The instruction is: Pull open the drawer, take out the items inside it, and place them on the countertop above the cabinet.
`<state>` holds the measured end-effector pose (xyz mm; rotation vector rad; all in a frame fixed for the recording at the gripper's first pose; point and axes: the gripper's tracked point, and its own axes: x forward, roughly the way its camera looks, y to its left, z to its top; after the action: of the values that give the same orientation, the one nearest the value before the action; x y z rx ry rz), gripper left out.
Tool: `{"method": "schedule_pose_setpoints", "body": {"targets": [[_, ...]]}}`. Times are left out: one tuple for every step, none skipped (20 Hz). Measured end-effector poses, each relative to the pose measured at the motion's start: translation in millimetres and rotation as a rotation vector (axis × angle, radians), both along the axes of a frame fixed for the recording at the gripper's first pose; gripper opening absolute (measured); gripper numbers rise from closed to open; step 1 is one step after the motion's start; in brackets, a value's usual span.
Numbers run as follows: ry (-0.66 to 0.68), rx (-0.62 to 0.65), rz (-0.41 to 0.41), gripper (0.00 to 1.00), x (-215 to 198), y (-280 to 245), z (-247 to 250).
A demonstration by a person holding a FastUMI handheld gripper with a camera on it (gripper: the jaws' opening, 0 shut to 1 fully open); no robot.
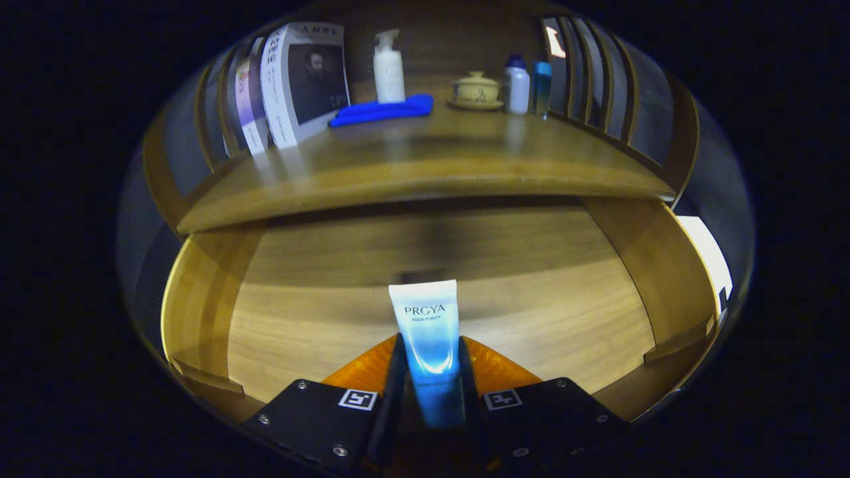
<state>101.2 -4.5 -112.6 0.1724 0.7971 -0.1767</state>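
- The gripper [430, 352] is closed on a white-and-blue cosmetic tube [428, 345]; both fingers press against its sides, and the tube's flat crimped end sticks up beyond the fingertips.
- The held tube sits over the open wooden drawer [199, 312], whose pale floor spreads out ahead of the fingers, with its side walls to either side.
- Beyond and above the drawer runs the wooden countertop [425, 166] of the cabinet.
- On the countertop, to the left, books [292, 86] stand leaning; a folded blue cloth [385, 109] lies beside them, and a white pump bottle [388, 66] stands just behind the cloth.
- Further right sit a cream lidded pot on a saucer [476, 89], a white bottle with a dark cap [516, 83] and a slim blue bottle [542, 86], close together.
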Motion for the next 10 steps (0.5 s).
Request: {"method": "schedule_pose_setpoints", "body": {"targets": [[-0.059, -0.008, -0.003, 0.44, 5.8, -2.0, 12.6], [-0.101, -0.016, -0.009, 0.44, 8.3, -4.8, 21.9], [-0.148, -0.025, -0.018, 0.43, 9.6, -8.4, 33.0], [-0.196, -0.028, -0.030, 0.44, 10.4, -11.7, 46.2], [-0.252, -0.028, -0.035, 0.44, 13.8, -13.3, 60.4], [-0.317, -0.035, -0.043, 0.43, 16.9, -16.0, 77.3], [-0.371, -0.043, -0.044, 0.43, 18.5, -17.6, 90.4], [-0.393, -0.060, -0.048, 0.43, 18.6, -20.7, 98.8], [-0.412, -0.072, -0.039, 0.43, 14.7, -21.6, 108.0], [-0.422, -0.075, -0.032, 0.44, 13.9, -21.3, 113.7]]}}
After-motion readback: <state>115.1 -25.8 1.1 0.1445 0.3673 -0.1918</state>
